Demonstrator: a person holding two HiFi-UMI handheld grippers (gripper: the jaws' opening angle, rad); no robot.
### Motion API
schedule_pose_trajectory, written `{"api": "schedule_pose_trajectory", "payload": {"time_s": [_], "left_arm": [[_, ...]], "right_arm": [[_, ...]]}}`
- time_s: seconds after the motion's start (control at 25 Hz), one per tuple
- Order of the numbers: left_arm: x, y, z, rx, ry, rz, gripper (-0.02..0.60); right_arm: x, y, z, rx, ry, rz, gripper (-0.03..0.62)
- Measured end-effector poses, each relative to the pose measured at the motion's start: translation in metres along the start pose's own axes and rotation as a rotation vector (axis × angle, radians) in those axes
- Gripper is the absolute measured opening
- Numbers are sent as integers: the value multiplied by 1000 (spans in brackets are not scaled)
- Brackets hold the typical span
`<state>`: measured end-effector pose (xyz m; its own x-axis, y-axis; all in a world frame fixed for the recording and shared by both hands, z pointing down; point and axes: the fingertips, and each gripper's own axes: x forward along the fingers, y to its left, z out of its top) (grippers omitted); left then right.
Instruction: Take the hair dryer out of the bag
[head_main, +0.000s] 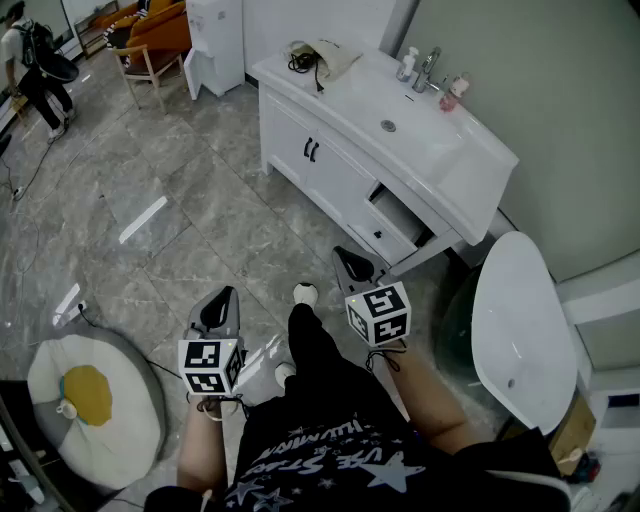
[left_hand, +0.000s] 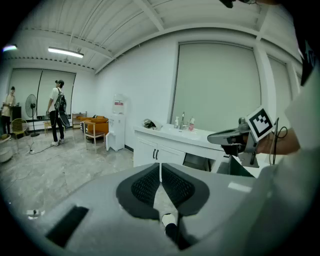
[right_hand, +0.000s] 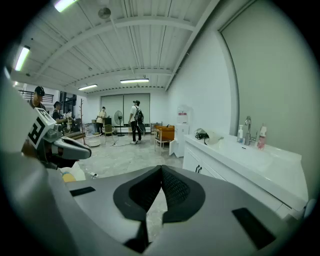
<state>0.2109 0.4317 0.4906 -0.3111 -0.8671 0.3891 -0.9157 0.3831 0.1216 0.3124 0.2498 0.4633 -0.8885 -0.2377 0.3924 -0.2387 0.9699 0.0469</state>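
- My left gripper (head_main: 222, 300): jaws pressed together, nothing between them.
- My right gripper (head_main: 347, 262): same, closed and empty.
- Bag (head_main: 330, 55) lay on the vanity counter (head_main: 440, 140), 12 o'clock from both grippers, well apart.

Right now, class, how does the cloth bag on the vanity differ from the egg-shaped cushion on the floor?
The bag lies crumpled on the vanity; the cushion lies flat on the floor. The bag is beige, something black at its mouth; the cushion white with a yellow centre. Neither is touched.
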Motion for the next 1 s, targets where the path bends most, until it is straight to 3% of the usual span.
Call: {"api": "schedule_pose_trajectory", "payload": {"time_s": [0.56, 0.88, 0.92, 1.0], "left_arm": [[-6, 3, -4, -26, -5, 8, 29], [20, 12, 23, -17, -50, 10, 36], [26, 14, 26, -19, -50, 3, 74], [43, 18, 30, -17, -50, -9, 225]], "right_arm": [[-4, 1, 1, 13, -10, 7, 3], [10, -28, 13, 100, -62, -2, 16], [15, -31, 14, 111, -63, 8, 54], [28, -40, 17, 131, -57, 23, 117]]}}
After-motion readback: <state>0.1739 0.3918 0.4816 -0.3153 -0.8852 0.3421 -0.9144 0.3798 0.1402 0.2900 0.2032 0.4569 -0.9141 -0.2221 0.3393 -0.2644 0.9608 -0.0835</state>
